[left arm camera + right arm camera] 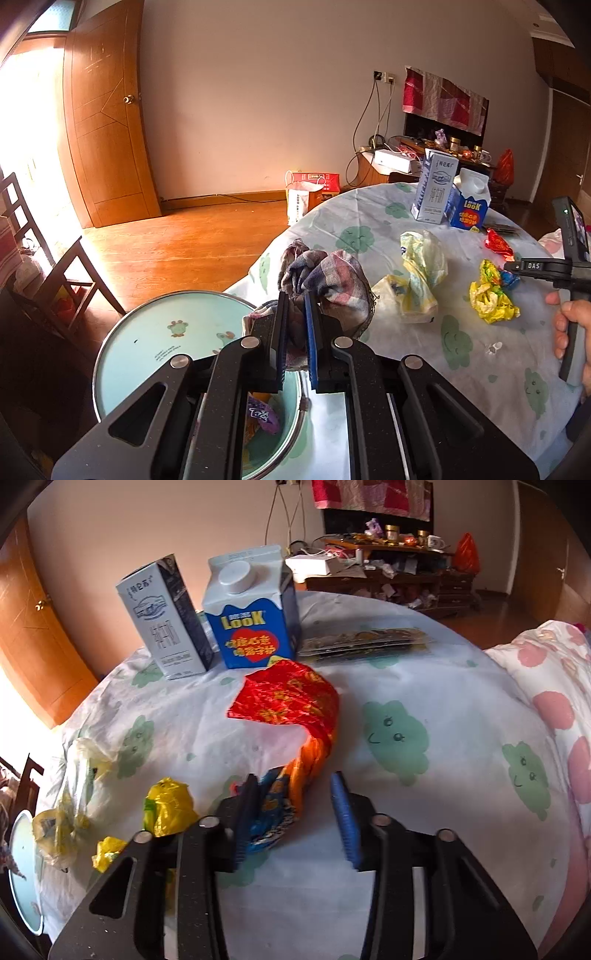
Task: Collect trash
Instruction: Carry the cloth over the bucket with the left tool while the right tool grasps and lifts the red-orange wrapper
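Midway through a table clean-up, the left gripper [295, 328] is clenched on a checked cloth [325, 284], carried at the table's edge just above a pale-green bin [147, 332] whose open mouth already shows a purple wrapper [264, 417]. Across the round table [461, 794], draped in a cloud-print sheet, the right gripper [295, 812] straddles the twisted tail of a red and orange wrapper [291, 705]; its left pad touches the foil, the right pad stands clear, so nothing is gripped yet. Litter left on the sheet includes a crumpled yellow wrapper [491, 295], a pale plastic bag [417, 277] and, at the far side, a grey carton [166, 620] and a blue carton [255, 616] standing upright side by side. A hand [572, 328] holding the right tool shows at the left camera's edge. By the look of it, the step in hand is two-fold: dropping the cloth and picking up the wrapper. Next, the left jaws need to release once the cloth hangs squarely over the bin's mouth, while the right jaws need to close fully on the thin foil before lifting, lest it slip free.
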Tool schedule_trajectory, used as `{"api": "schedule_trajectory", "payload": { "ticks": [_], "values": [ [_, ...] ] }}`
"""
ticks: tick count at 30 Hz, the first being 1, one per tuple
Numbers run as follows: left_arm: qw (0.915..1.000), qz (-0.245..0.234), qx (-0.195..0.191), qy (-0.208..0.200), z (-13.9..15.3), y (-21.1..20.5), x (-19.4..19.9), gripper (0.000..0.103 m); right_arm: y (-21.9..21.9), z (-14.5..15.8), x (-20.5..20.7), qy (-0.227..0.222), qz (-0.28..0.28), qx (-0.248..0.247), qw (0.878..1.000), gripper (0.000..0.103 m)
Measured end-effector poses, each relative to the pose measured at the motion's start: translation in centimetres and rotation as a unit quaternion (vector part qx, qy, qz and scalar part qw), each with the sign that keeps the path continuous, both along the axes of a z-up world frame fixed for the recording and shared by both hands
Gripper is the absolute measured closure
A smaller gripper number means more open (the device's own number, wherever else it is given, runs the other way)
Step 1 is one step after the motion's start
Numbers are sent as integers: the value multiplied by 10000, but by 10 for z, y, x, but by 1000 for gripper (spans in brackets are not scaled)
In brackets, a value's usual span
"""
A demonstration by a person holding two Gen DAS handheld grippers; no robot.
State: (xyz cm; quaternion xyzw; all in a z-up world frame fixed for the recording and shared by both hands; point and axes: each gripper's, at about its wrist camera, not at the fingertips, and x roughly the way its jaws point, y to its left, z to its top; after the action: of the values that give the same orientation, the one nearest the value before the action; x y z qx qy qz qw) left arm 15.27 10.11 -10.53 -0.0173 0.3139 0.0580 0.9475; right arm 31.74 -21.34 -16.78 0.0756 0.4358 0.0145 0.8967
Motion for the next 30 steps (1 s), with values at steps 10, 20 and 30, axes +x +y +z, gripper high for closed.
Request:
{"api": "schedule_trajectory", "payload": {
  "ticks": [10, 20, 30],
  "values": [
    [9999, 73, -38, 83, -8, 6, -6, 95, 2, -8, -4, -131, -196, 265, 9994, 57],
    [9997, 185, 33, 131, -11, 14, -9, 95, 7, -6, -5, -212, 3, 21, 9998, 83],
    [9985, 490, 198, 173, -10, 32, -24, 95, 61, 50, -59, -1532, 938, -148, 9836, 83]
  ]
}}
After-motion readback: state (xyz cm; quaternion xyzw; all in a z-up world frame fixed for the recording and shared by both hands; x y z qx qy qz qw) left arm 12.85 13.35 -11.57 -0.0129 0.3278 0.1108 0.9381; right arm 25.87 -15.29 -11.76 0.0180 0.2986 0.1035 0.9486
